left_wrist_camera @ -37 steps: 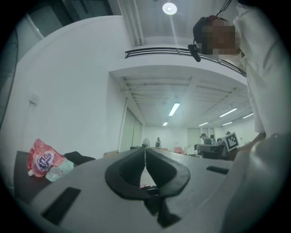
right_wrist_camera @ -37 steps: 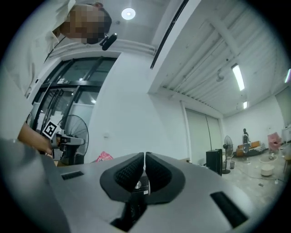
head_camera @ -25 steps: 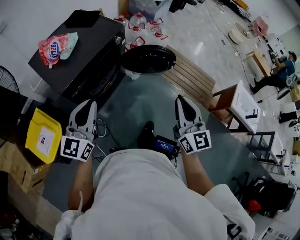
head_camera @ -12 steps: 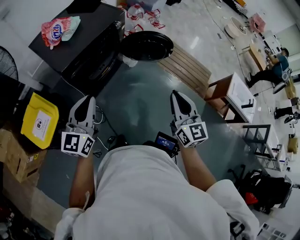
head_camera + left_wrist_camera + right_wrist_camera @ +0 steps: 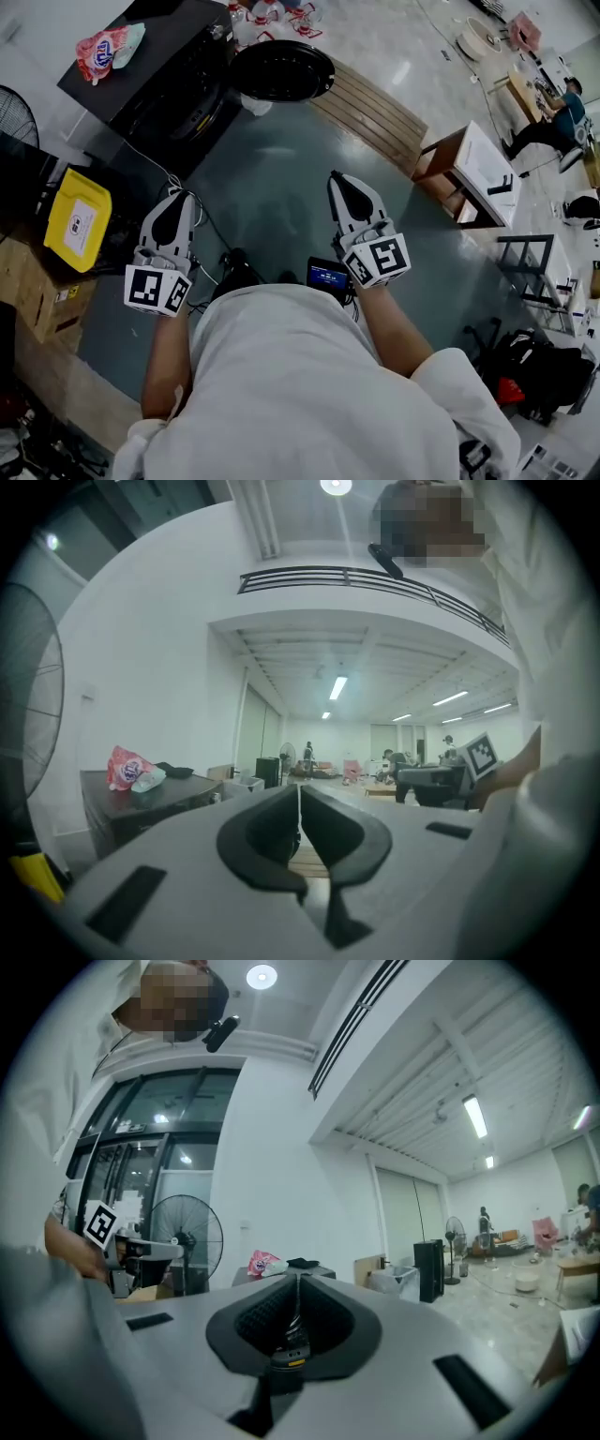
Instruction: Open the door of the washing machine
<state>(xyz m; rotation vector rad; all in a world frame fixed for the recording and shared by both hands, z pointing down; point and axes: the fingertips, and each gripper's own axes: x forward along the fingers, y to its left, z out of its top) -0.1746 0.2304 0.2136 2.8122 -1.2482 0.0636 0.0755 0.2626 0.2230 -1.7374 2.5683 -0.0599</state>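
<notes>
The black washing machine stands at the upper left of the head view, its round front door facing the grey floor. A pink detergent bag lies on top of it. My left gripper hovers over the floor a short way in front of the machine, shut and holding nothing. My right gripper is further right, also shut and holding nothing. In the left gripper view the closed left gripper points past the washing machine. In the right gripper view the closed right gripper has the pink bag behind it.
A black round basin sits right of the machine, with a wooden pallet beside it. A yellow box and cardboard boxes lie at the left, cables on the floor. A small table is right. A fan stands left.
The washing machine and basin sit higher in the head view than before. Both grippers are now further from the machine's front, and both stayed shut.
</notes>
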